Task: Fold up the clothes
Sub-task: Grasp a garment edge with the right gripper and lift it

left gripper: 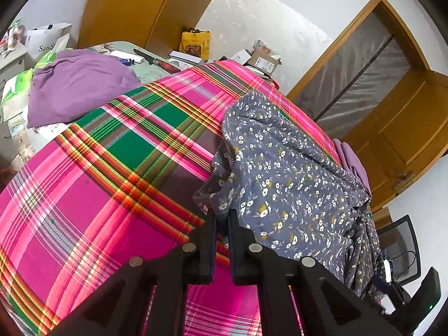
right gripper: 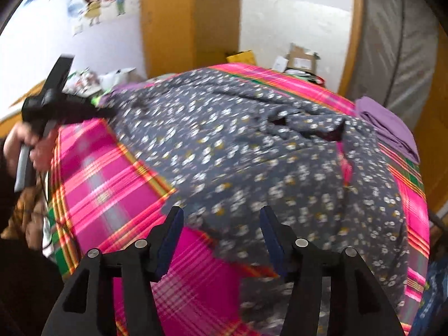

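Here the flowered garment lay crumpled across the plaid cloth that covered the worktop, one end trailing over the edge. The left gripper had its jaws nearly closed, pinching the garment's hem. The right gripper hovered over the near edge, jaws wide apart, holding nothing. A folded purple cloth sat just beside the garment; another purple garment, a knife, boxes and a yellow bag crowded the far side.

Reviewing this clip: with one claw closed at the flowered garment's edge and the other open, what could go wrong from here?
1. The left claw sits right at the flowered garment edge over the plaid cloth; it may pinch both layers.
2. The garment hangs off the far edge and could slide down.
3. The right claw is open and the view blurred, so its grasp may miss.
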Motion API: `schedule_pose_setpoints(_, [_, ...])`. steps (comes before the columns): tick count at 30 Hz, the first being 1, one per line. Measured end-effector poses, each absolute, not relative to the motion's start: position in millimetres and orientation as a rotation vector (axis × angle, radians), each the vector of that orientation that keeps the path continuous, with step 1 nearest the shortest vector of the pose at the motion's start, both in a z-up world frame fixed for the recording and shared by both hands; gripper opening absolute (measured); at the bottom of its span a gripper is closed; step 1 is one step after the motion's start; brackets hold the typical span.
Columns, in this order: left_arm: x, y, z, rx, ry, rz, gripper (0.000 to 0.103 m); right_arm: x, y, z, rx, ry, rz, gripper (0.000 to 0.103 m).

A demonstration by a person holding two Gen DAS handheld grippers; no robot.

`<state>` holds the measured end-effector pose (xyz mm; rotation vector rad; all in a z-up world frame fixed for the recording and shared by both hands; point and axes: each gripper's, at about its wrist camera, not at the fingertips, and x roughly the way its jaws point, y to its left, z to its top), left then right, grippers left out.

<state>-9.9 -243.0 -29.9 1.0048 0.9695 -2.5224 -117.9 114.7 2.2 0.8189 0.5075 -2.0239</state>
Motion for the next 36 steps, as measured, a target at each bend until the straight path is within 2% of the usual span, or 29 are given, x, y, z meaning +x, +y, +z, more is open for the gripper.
schedule_pose_setpoints(5, [-8.7, -243.7, -31.2, 1.007, 0.974, -2.524, 0.007, -117.0, 102.4, -17.5, 0.803, 0.682, -2.034, 0.059])
schedule_pose_setpoints(8, [-8.3, -244.6, -33.0, 1.01, 0.98, -2.522, 0.007, -126.6, 102.9, -19.4, 0.817, 0.669, -2.073, 0.054])
schedule_pose_setpoints(10, [-8.3, -245.6, -33.9, 1.01, 0.984, -2.521, 0.007, -133.8, 106.3, -16.9, 0.828, 0.624, -2.099, 0.023])
schedule_pose_setpoints(11, [-8.2, -246.5, -34.2, 1.009, 0.987, -2.519, 0.007, -137.5, 108.5, -14.3, 0.825, 0.598, -2.118, 0.014])
schedule_pose_setpoints(12, [-7.7, -247.7, -34.4, 1.007, 0.992, -2.516, 0.007, -141.1, 112.7, -10.4, 0.816, 0.572, -2.149, 0.011])
schedule_pose_setpoints(20, [8.9, -262.8, -20.0, 0.944, 1.028, -2.536, 0.007, -179.1, 197.1, 55.7, 0.722, 0.103, -2.398, 0.011])
schedule_pose_setpoints(27, [34.0, -286.3, 4.2, 0.859, 1.046, -2.541, 0.007, -203.4, 271.0, 84.1, 0.723, -0.172, -2.549, 0.011])
schedule_pose_setpoints(31, [42.0, -294.1, 7.3, 0.887, 1.025, -2.549, 0.007, -220.1, 291.8, 76.1, 0.82, -0.27, -2.566, 0.011])
schedule_pose_setpoints(36, [36.3, -288.8, -17.8, 1.036, 0.976, -2.498, 0.007, -226.2, 285.9, 37.7, 1.019, -0.252, -2.528, 0.013])
